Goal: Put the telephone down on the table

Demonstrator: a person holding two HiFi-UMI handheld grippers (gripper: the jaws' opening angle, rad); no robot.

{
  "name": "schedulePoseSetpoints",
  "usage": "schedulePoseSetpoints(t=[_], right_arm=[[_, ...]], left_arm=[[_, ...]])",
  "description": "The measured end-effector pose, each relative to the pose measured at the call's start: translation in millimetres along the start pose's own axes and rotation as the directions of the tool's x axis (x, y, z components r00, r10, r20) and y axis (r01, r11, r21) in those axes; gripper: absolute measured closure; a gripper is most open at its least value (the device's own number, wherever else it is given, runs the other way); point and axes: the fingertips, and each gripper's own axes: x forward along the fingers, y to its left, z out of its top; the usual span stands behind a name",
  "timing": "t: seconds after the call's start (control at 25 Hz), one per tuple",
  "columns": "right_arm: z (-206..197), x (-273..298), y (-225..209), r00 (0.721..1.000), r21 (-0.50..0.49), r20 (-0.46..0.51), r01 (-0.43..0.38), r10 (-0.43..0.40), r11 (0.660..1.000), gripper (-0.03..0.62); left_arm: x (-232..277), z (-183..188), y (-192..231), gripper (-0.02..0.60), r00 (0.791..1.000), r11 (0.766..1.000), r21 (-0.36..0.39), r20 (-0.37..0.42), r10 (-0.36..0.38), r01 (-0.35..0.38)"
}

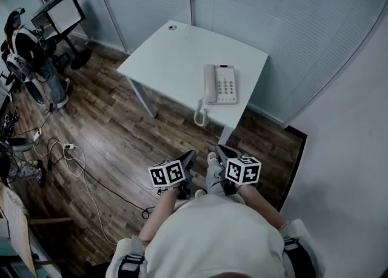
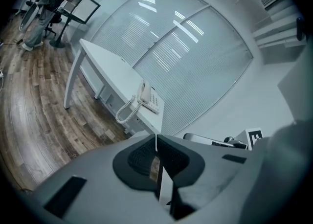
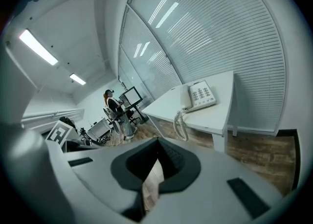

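A white desk telephone [image 1: 220, 84] lies on the white table [image 1: 182, 52] near its front right corner, handset on its cradle. Its coiled cord [image 1: 200, 115] hangs over the front edge. Both grippers are held close to the body, well short of the table. The left gripper [image 1: 190, 157] is shut with nothing in it, and so is the right gripper [image 1: 223, 151]. From the left gripper [image 2: 156, 139] the telephone [image 2: 148, 99] shows far ahead on the table [image 2: 105, 64]. The right gripper [image 3: 156, 144] likewise faces the telephone [image 3: 200, 96] and its dangling cord [image 3: 180, 124].
Glass walls with blinds stand behind the table. A small round object [image 1: 173, 27] sits at the table's far corner. At the far left a person [image 1: 27, 52] stands by a monitor [image 1: 63, 13]. Cables [image 1: 73, 155] lie across the wooden floor.
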Motion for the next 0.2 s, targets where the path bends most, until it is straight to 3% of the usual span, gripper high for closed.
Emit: schedulePoseSetpoints(t=[0.2], right_arm=[[1.7,-1.9,1.9,1.000,0.003,0.007,0.001,-0.001,1.000,0.574]], left_arm=[[-0.8,1.4,-2.6,0.552,1.000,1.000,0.001,0.000,-0.006,0.006]])
